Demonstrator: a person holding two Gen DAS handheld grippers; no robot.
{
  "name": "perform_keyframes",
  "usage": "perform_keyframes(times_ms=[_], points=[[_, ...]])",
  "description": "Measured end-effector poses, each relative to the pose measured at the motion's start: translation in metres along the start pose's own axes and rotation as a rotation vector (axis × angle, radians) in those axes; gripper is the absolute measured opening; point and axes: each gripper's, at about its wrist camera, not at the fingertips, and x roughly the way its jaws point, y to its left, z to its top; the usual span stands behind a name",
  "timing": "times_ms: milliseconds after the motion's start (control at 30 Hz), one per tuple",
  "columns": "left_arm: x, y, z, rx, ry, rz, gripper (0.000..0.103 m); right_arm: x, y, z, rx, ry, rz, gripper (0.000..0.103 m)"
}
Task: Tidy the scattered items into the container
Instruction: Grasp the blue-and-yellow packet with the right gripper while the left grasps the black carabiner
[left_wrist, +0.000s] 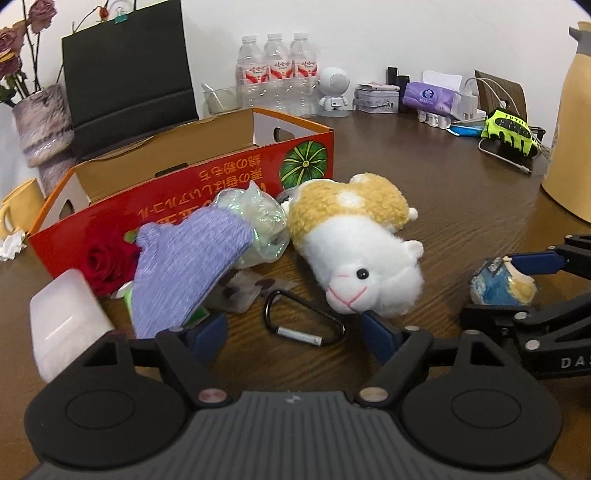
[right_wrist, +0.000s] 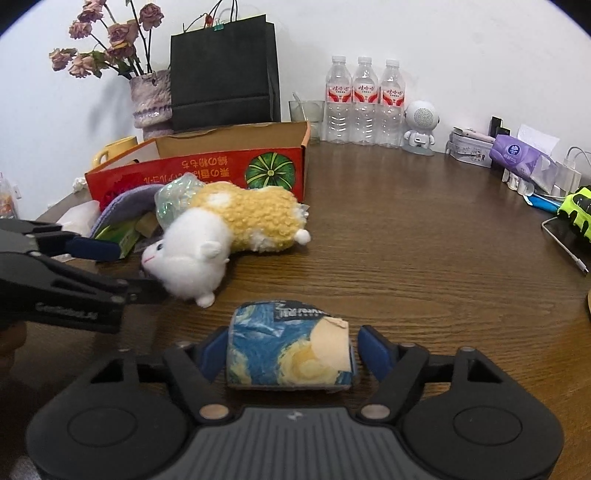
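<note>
1. The tabletop is dark brown wood-grain, set against a plain white wall.
2. Along the wall stand a black paper bag, a vase of dried roses, three water bottles, a small white robot speaker and a purple tissue pack.
3. The red cardboard box, the container, sits open near the back left; a hamster plush, a lilac knitted piece, crinkled cellophane and a black carabiner lie scattered in front of it.
4. The left gripper has its fingers released, straddling the carabiner without touching it.
5. The right gripper brackets a blue-and-yellow painted tape roll lying on the tabletop; its fingers are not pressing the roll.
</note>
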Motion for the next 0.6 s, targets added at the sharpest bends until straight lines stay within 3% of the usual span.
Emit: perform_keyframes(times_ms=[133,200,267,600], points=[[0.009,0.003,0.001,-0.025,0.014,-0.043,0.074,-0.001,-0.002,0.0,-0.008,-0.005,0.016,0.063],[0.009,0.005,0.001,-0.036,0.01,-0.069,0.059,-0.002,-0.002,0.0,-0.015,-0.008,0.024,0.062],[0.007,0.004,0.001,-0.037,0.005,-0.078,0.05,-0.002,-0.002,0.0,-0.015,-0.01,0.032,0.062],[-0.006,0.005,-0.007,-0.079,-0.004,-0.07,0.05,-0.009,0.0,-0.002,-0.009,-0.021,0.065,0.056]])
